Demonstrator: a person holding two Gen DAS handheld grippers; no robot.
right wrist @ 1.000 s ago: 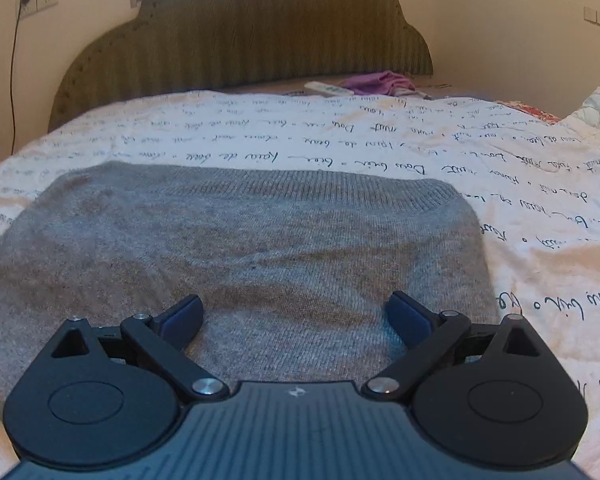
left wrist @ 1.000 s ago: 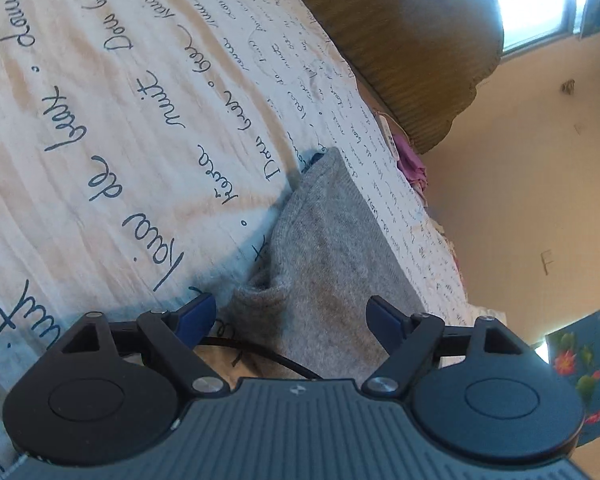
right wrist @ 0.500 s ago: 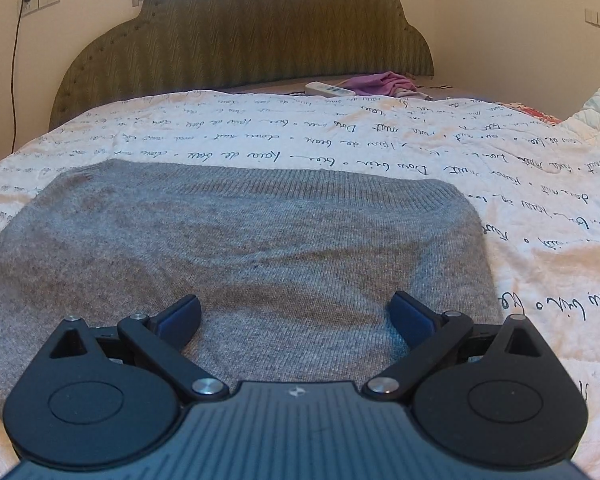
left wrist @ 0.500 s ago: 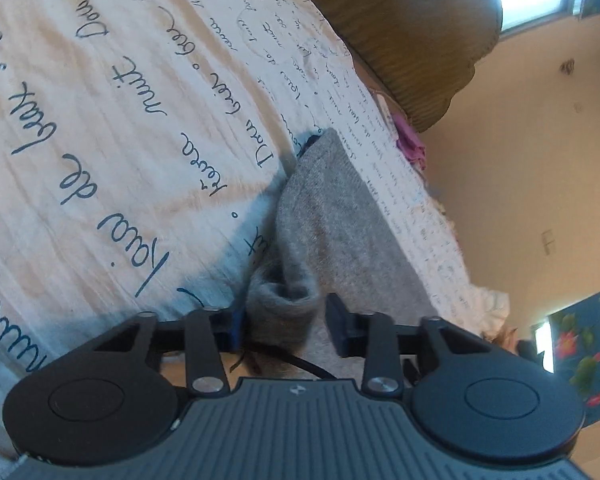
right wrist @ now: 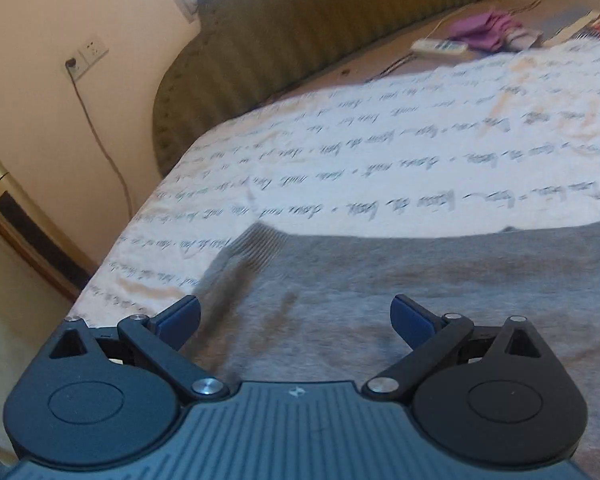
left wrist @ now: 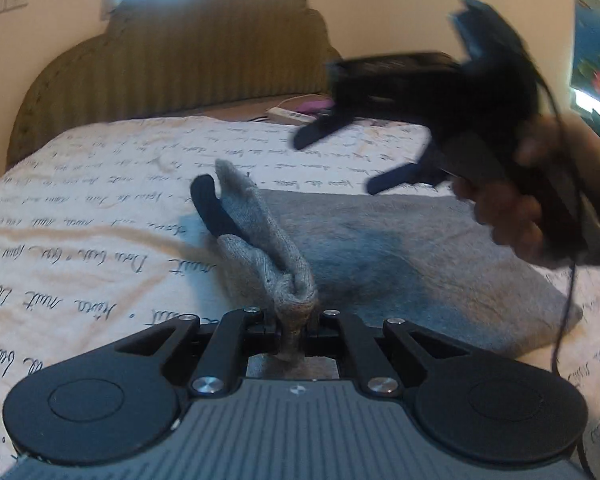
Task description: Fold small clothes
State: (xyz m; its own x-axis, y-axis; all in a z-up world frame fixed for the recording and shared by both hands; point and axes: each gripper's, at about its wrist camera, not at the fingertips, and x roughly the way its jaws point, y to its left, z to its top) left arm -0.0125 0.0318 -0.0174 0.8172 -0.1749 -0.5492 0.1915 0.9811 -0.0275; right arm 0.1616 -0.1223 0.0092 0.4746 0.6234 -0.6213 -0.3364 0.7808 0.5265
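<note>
Cream walls and a padded olive headboard (left wrist: 172, 60) with a scalloped top are seen behind one bed, which is covered by a white sheet (left wrist: 80, 208) printed with lines of dark handwriting. One wall socket (right wrist: 86, 56) with a cord hanging from it is shown at the left in the right wrist view, along with a gold and dark upright object at the far left edge; that object is not seen from the left wrist. One grey knitted sweater (left wrist: 400, 256) is laid flat on the sheet, soft and fuzzy, with a ribbed band at its far left corner. In the left wrist view one bunched part of it, a sleeve with a dark lining or collar showing, is raised off the bed and is clamped between the closed pads of the left gripper (left wrist: 296, 330). This pinched fold is not shown in the right wrist view, where only flat grey knit is seen. One white remote (right wrist: 440, 46) and one purple cloth (right wrist: 488, 28) are seen by the headboard. At the right of the left wrist view, the right gripper (left wrist: 352, 156) is blurred, held by a hand (left wrist: 512, 216) above the sweater. In its own view its blue pads (right wrist: 180, 318) are spread wide, with nothing held between them.
</note>
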